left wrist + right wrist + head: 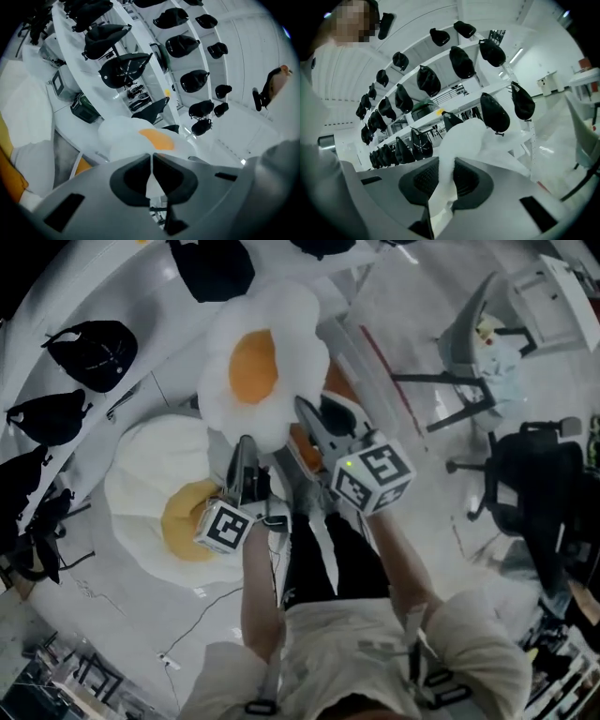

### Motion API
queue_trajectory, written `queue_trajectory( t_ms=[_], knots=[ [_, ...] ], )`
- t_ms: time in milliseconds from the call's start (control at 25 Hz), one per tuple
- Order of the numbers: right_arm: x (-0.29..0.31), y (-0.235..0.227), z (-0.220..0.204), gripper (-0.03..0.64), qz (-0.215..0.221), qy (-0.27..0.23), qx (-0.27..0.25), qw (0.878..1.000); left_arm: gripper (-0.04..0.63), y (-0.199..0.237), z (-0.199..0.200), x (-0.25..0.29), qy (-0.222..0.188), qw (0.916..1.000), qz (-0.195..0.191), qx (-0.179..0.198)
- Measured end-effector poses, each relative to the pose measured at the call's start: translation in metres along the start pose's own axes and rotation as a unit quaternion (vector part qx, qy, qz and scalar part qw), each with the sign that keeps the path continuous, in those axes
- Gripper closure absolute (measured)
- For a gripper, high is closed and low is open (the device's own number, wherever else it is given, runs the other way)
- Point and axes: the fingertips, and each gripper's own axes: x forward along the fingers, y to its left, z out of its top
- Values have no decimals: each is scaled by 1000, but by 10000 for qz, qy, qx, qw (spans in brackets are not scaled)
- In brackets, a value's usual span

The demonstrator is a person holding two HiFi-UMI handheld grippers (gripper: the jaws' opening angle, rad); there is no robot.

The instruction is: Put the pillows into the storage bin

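A fried-egg pillow (262, 362), white with an orange yolk, hangs in the air in front of me. Both grippers hold its lower edge. My left gripper (246, 444) is shut on a thin fold of the white fabric, and the pillow (140, 137) bulges just beyond its jaws. My right gripper (305, 411) is shut on a thicker white lobe of the pillow (461, 138). A second egg pillow (155, 493) lies flat on the floor at lower left. A clear-walled container (361, 352) with something orange in it shows behind the held pillow, partly hidden.
White shelves with black caps (89, 352) curve along the left and top. A grey chair (469, 334) and a black office chair (539, 484) stand at the right. A thin cable (202, 610) runs over the floor near my feet.
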Motion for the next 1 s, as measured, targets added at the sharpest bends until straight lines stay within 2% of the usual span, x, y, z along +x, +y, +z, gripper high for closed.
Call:
queue_trajectory(
  t_ms=[120,240,280,400,480,760,1000],
  knots=[
    [-9,-37,-16,549,-252,-63,342,9991,577,3,-23,24,207,9992,-182,304],
    [-15,-83,-45,549,-536,72,538,9971,578,16,-51,56,357,9978,-108,551],
    [-16,-99,-55,549,-630,153,498,9967,578,19,-59,69,401,9969,-117,664],
    [-26,-138,-80,549,-919,490,-121,9945,580,27,-86,101,608,9933,-149,967],
    [-33,-158,-100,549,-1073,686,-324,9913,580,33,-106,113,816,9896,-111,1180],
    [-42,-215,-166,552,-1423,799,554,9850,580,65,-160,143,1355,9768,-66,1655],
    [-41,-232,-190,549,-1446,540,1084,9821,578,84,-176,152,1502,9696,73,1929]
  ],
)
